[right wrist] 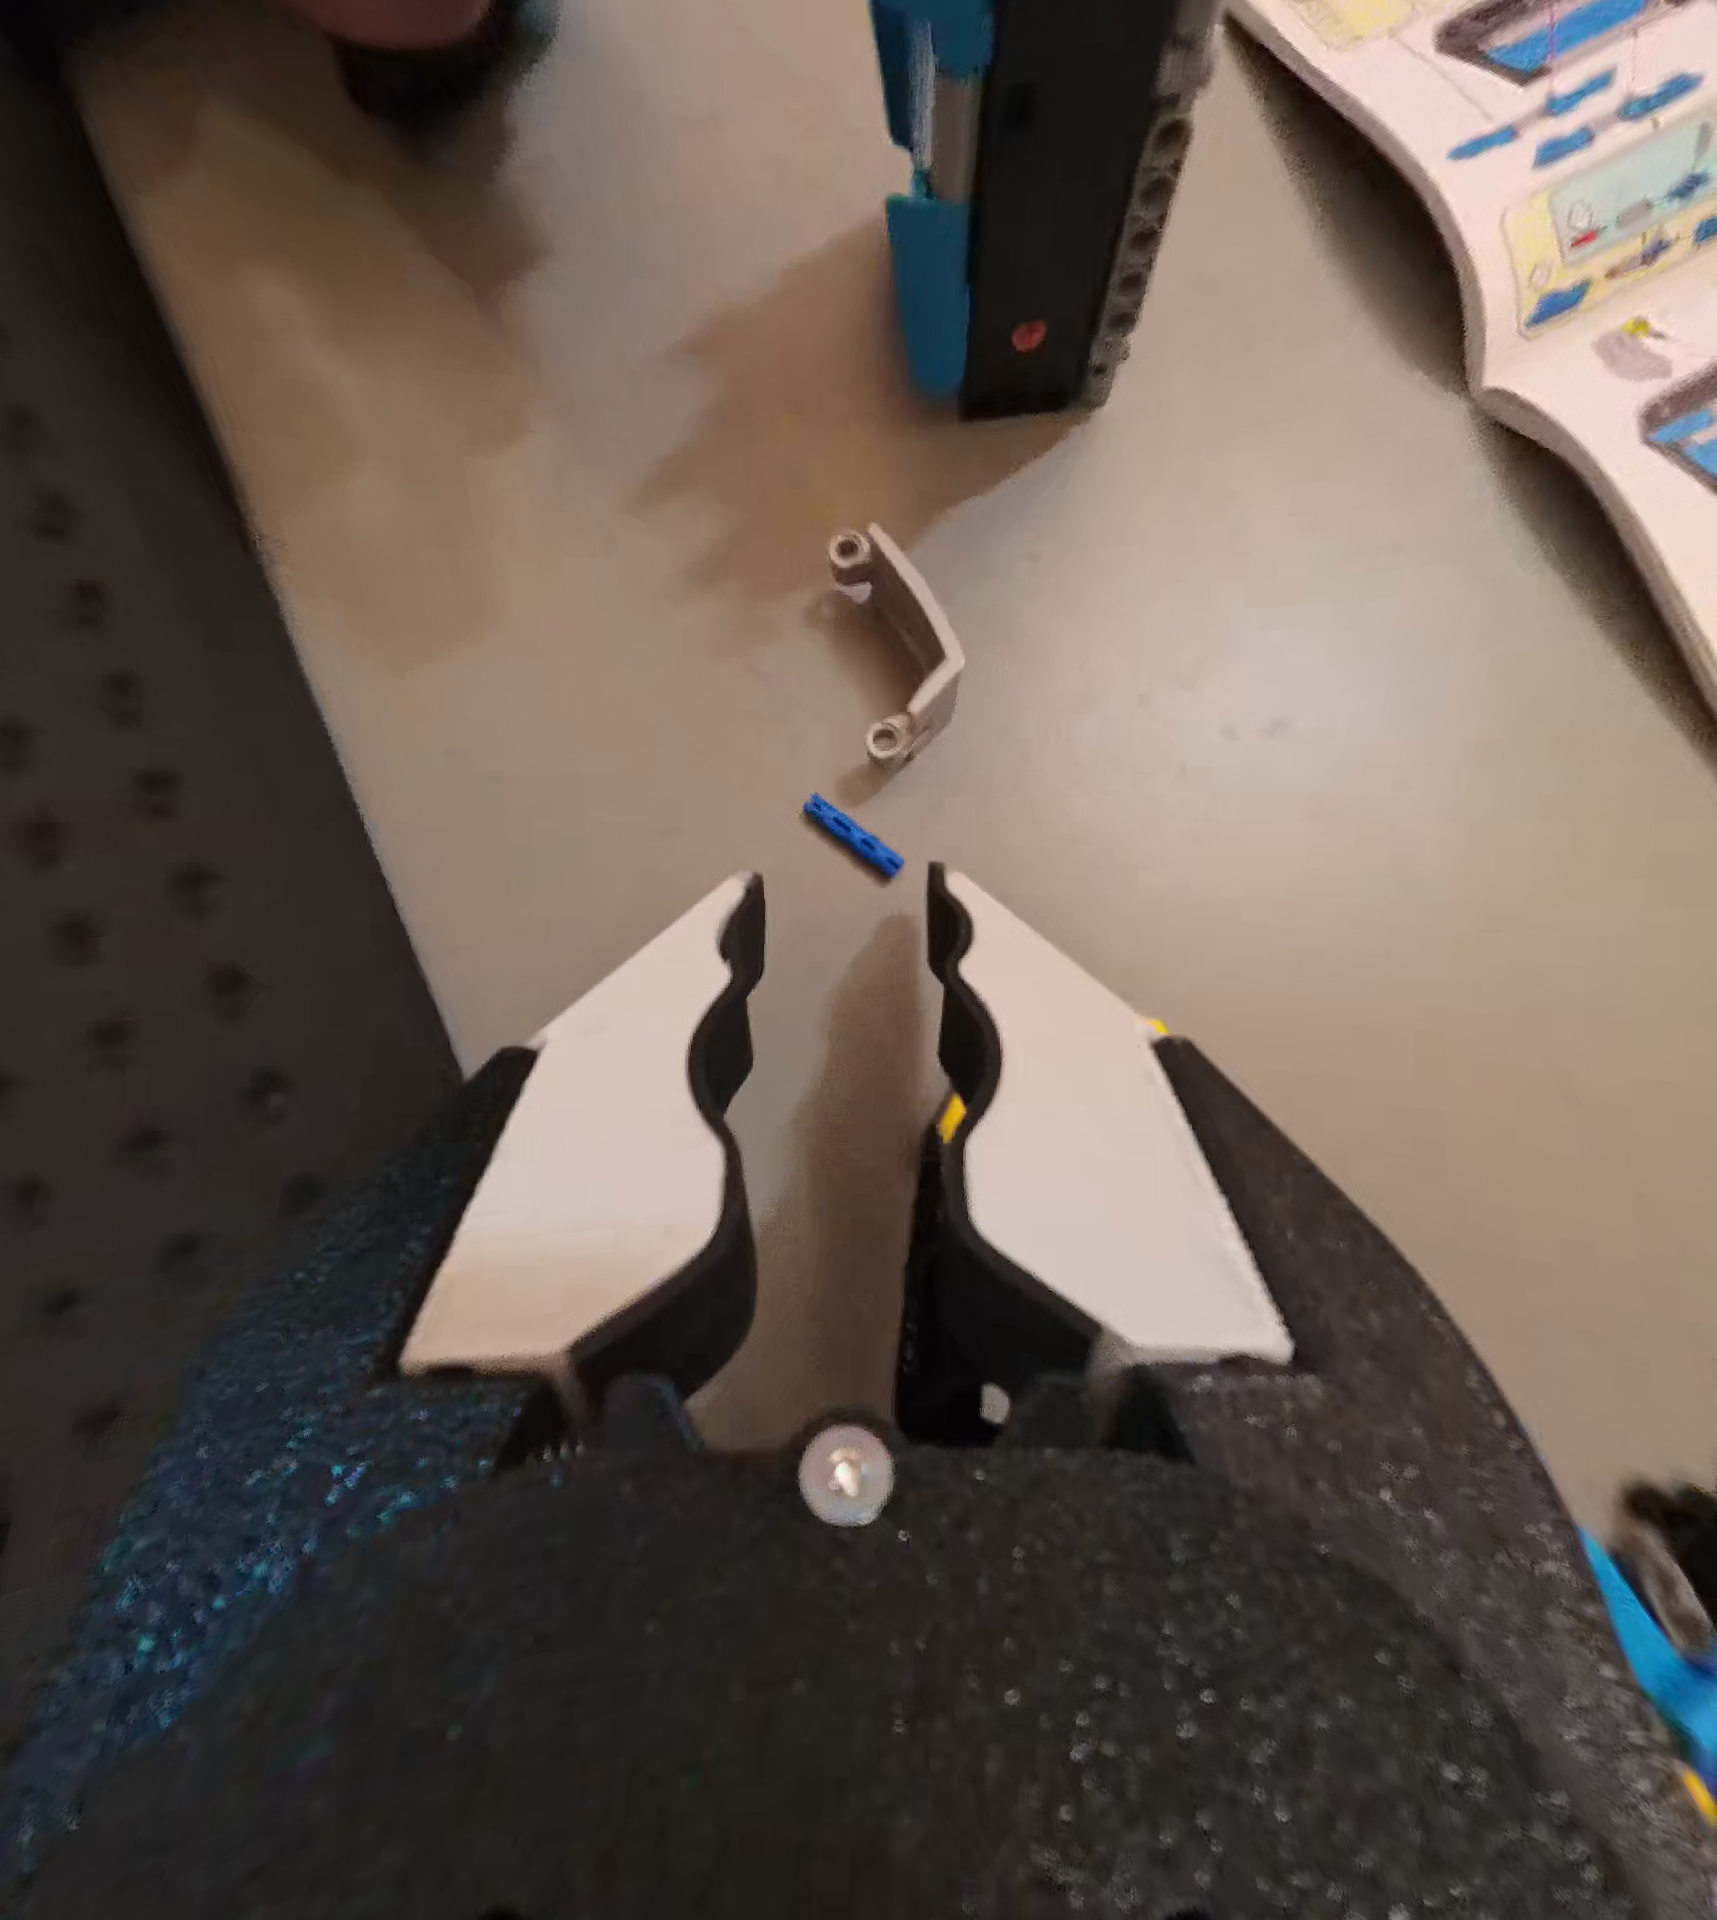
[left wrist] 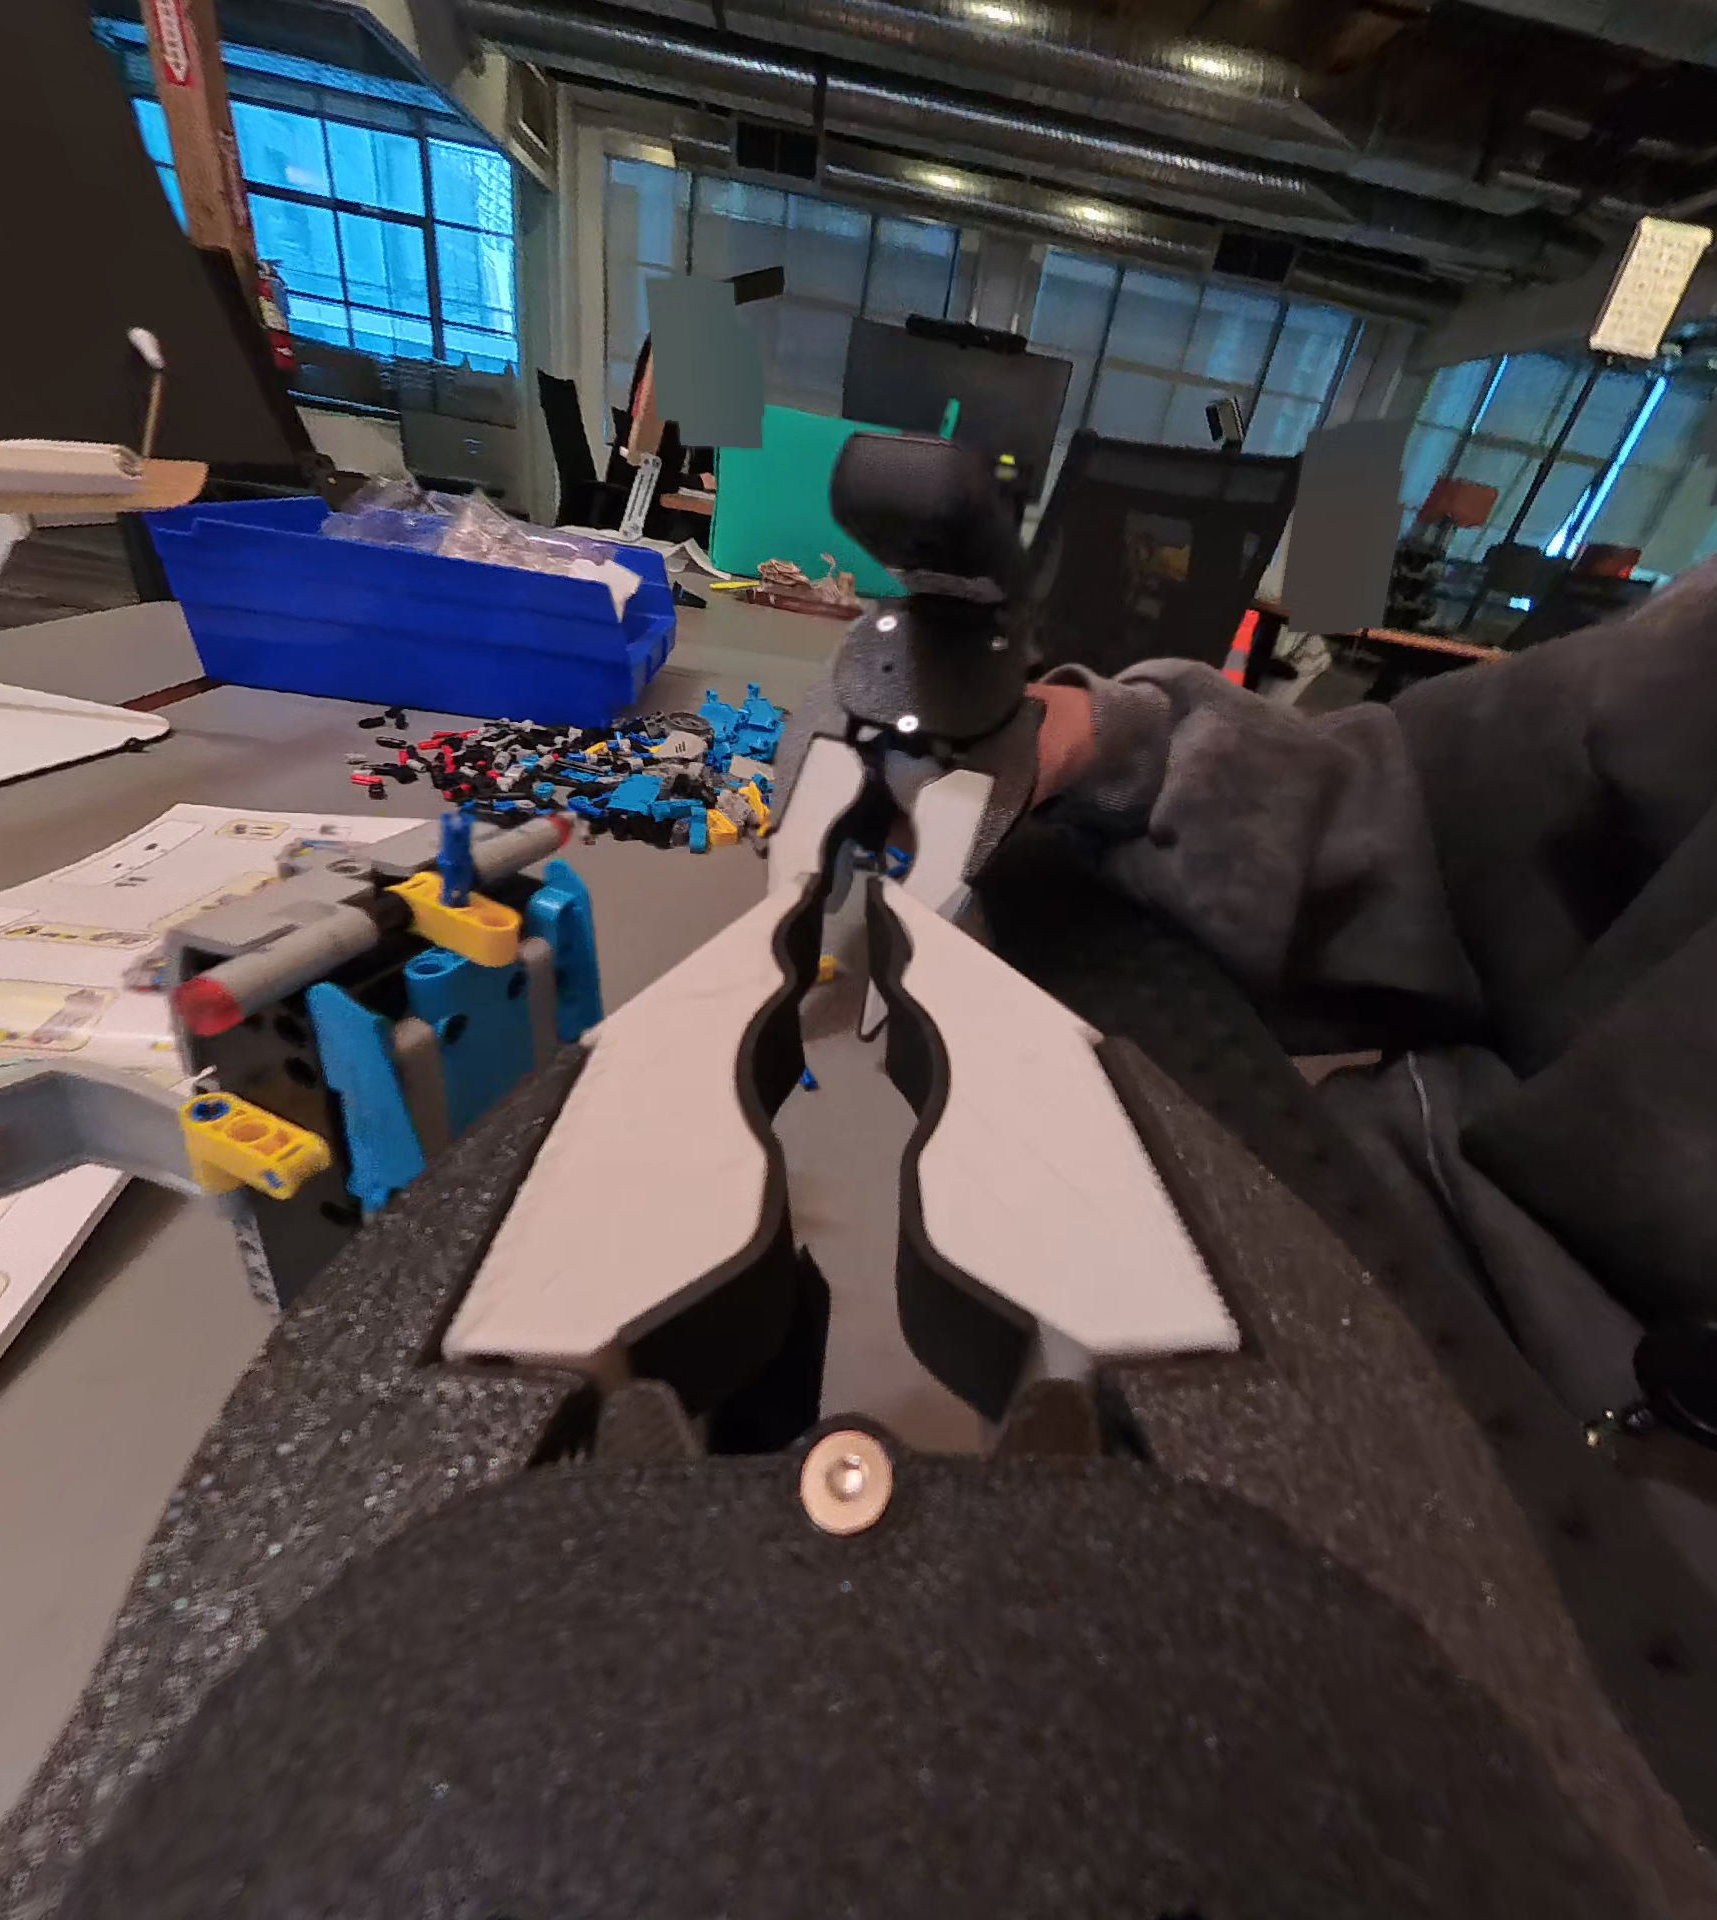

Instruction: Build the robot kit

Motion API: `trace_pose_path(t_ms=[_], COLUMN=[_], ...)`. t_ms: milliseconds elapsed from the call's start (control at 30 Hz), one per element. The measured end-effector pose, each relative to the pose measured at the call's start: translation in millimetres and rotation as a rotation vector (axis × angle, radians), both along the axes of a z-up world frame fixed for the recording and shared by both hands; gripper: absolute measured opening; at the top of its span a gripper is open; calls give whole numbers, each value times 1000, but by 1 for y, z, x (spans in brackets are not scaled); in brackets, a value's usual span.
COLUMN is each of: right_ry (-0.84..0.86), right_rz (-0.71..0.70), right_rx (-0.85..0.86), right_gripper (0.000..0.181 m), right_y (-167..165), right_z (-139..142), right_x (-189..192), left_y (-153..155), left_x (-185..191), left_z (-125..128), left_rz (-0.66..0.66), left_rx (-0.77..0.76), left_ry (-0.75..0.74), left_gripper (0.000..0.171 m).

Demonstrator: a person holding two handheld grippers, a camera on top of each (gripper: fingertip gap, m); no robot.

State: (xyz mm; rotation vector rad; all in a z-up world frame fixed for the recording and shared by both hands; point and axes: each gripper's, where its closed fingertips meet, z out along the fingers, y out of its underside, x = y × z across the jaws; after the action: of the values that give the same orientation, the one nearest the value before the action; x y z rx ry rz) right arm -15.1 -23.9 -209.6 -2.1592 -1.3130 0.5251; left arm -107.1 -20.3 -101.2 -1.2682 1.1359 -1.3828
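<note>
My right gripper (right wrist: 843, 883) is open and empty, with its tips just above the grey table (right wrist: 1249, 831). A small blue pin (right wrist: 854, 836) lies on the table right in front of the tips. A curved grey panel piece (right wrist: 901, 655) lies just beyond it. A black, blue and grey brick model (right wrist: 1020, 208) stands farther off. My left gripper (left wrist: 841, 883) is narrowly open and holds nothing. It points at the right gripper (left wrist: 885, 831), which a hand in a grey sleeve (left wrist: 1249, 790) holds tips-down. The model (left wrist: 397, 997) stands to its left.
An open instruction booklet (right wrist: 1612, 312) lies beside the model, also in the left wrist view (left wrist: 54, 935). A pile of loose small parts (left wrist: 605, 769) lies before a blue bin (left wrist: 418, 613). A white stand (left wrist: 2, 644) is far left. A dark dotted surface (right wrist: 54, 727) borders the table. Spacing between my two grippers at the tips: around 15 cm.
</note>
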Motion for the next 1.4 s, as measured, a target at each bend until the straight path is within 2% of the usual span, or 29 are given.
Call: trace_pose_path(t_ms=[67,200,333,467,533,633,700,800,833,933,1133,1233,1400], right_ry=[57,23,20,-40,12,203,323,430,456,393,330,314,330], right_rz=[30,60,117,112,130,139,144,156,165,163,137,105,26], right_rx=[-5,25,29,105,177,284,304,306,283,291,304,308,248], right_gripper=[27,23,6,5,5,5,5,5,5,5,5,5,4], right_y=[2,8,0,1,-3,-12,-19,-26,-29,-27,-22,-17,-9], right_z=[-4,-13,-13,-9,8,50,72,89,90,76,63,59,55], right_x=[-6,-5,-11,-14,-29,-57,-69,-78,-81,-85,-88,-86,-84], left_y=[-8,-26,-33,-26,-24,-22,-26,-25,-26,-31,-28,-23,-16], left_x=[4,15,19,20,20,19,16,15,14,15,19,21,24], left_z=[-7,-27,-37,-39,-39,-37,-32,-28,-26,-26,-32,-37,-42], left_rz=[-22,-91,-129,-105,-105,-118,-162,-166,-173,-185,-128,-53,137], left_rx=[14,14,-20,-69,-99,-149,-179,-190,-183,-156,-115,-1,357], left_ry=[54,195,261,272,273,256,222,197,186,185,228,261,310], left_gripper=[12,28,32,31,30,22,1,0,0,0,0,0,0])
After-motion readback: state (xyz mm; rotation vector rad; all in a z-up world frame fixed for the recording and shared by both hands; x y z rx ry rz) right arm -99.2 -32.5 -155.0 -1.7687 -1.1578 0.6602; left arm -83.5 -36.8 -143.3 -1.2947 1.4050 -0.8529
